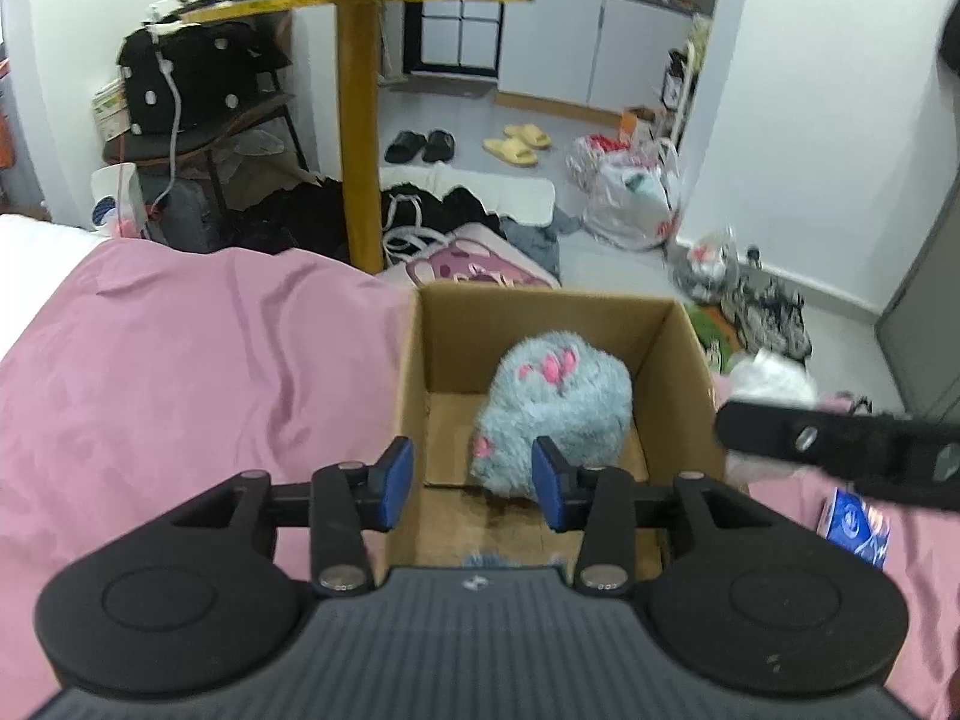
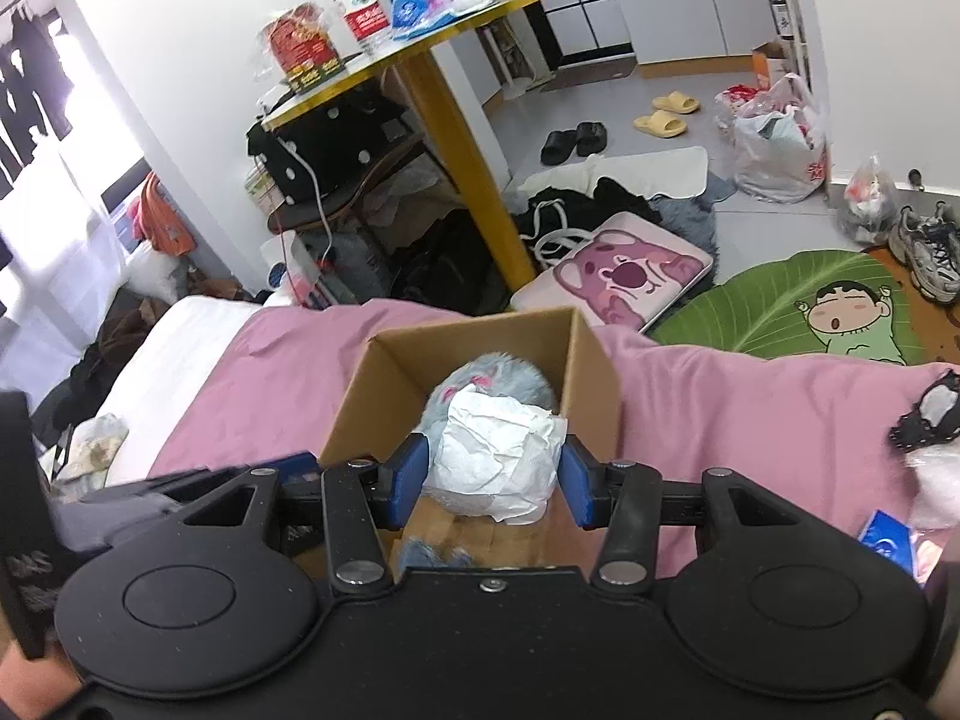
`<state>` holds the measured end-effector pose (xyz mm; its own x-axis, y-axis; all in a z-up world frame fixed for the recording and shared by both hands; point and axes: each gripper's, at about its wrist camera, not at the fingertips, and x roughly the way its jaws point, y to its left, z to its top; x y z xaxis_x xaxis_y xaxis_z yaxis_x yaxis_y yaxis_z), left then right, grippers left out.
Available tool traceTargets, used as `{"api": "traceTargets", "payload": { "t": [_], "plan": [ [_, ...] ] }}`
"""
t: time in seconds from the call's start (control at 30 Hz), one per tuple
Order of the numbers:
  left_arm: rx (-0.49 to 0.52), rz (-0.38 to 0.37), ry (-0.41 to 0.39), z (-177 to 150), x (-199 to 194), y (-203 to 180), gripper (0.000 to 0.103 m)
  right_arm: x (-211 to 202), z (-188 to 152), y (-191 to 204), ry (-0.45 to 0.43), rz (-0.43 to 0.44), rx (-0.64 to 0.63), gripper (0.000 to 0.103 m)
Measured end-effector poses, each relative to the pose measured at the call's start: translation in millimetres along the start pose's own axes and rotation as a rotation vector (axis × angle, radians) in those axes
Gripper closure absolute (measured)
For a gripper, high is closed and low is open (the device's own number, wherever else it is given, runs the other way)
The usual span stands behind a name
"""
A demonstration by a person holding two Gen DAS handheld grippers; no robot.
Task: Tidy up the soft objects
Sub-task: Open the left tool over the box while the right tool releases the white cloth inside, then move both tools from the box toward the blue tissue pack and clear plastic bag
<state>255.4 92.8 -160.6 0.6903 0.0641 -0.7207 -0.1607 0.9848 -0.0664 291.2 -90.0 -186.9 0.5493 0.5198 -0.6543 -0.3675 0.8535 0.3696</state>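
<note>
A: Left wrist view first. The left tongs (image 1: 473,483) stand part open with nothing between the blue pads, poised over the near edge of the cardboard box (image 1: 543,306) that sits on the pink bed cover (image 1: 180,360). The grey plush toy (image 1: 555,414) with pink paw marks lies inside, straight ahead and below, resting on the box floor.

B: And the other arm?

A: It comes in from the right as a dark blur; a bit of white shows behind it, too blurred to name.

B: Right wrist view?

A: That settles it. The right tongs (image 2: 495,480) are closed on a crumpled white paper wad (image 2: 501,456), pads pressing on both sides, right above the box opening (image 2: 474,324). The wad hangs over the plush (image 2: 480,375), covering its near half.

B: So the drop goes straight down?

A: I'd judge so; the right hand is the nearer one. This view also shows a lace-trimmed item (image 2: 927,411) at the right of the bed.
</note>
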Motion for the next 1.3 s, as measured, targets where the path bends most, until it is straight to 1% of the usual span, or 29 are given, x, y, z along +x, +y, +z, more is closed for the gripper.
{"api": "traceTargets", "payload": {
  "t": [0.03,0.13,0.23,0.3,0.37,0.47,0.53,0.57,0.6,0.63,0.67,0.83,0.93,1.17,1.3],
  "plan": [
    [-0.012,0.003,-0.009,1,-3,3,0.057,3,-1,2,0.010,0.006,0.001,0.053],
    [-0.052,0.015,-0.032,5,-8,16,0.049,10,-3,8,0.037,0.004,-0.006,0.053],
    [-0.067,0.030,-0.039,8,-11,24,0.042,17,-4,14,0.051,0.014,0.005,0.053],
    [-0.077,0.041,-0.045,9,-14,30,0.035,23,-5,17,0.061,0.023,0.019,0.053],
    [-0.095,0.055,-0.048,9,-17,37,0.032,28,-6,22,0.072,0.029,0.025,0.053],
    [-0.114,0.057,-0.060,9,-21,46,0.031,35,-9,29,0.081,0.046,0.037,0.052],
    [-0.124,0.064,-0.060,9,-22,51,0.030,38,-11,34,0.071,0.068,0.033,0.050],
    [-0.136,0.070,-0.062,10,-23,55,0.029,38,-12,36,0.065,0.086,0.021,0.039],
    [-0.146,0.071,-0.060,9,-23,59,0.026,40,-12,37,0.066,0.097,0.017,0.033],
    [-0.154,0.071,-0.056,10,-23,62,0.025,38,-13,37,0.062,0.100,0.016,0.023],
    [-0.159,0.073,-0.053,10,-23,64,0.025,37,-13,36,0.056,0.095,0.019,0.022],
    [-0.146,0.072,-0.047,10,-24,65,0.024,23,-13,21,0.045,0.073,0.061,0.022],
    [-0.144,0.048,-0.045,10,-25,61,0.023,12,-11,13,0.035,0.048,0.087,0.022],
    [-0.132,0.008,-0.059,8,-32,45,0.008,-19,-16,4,0.005,0.009,0.107,0.022],
    [-0.124,-0.028,-0.061,6,-38,34,0.002,-34,-21,0,-0.025,-0.006,0.117,0.022]
  ]
}}
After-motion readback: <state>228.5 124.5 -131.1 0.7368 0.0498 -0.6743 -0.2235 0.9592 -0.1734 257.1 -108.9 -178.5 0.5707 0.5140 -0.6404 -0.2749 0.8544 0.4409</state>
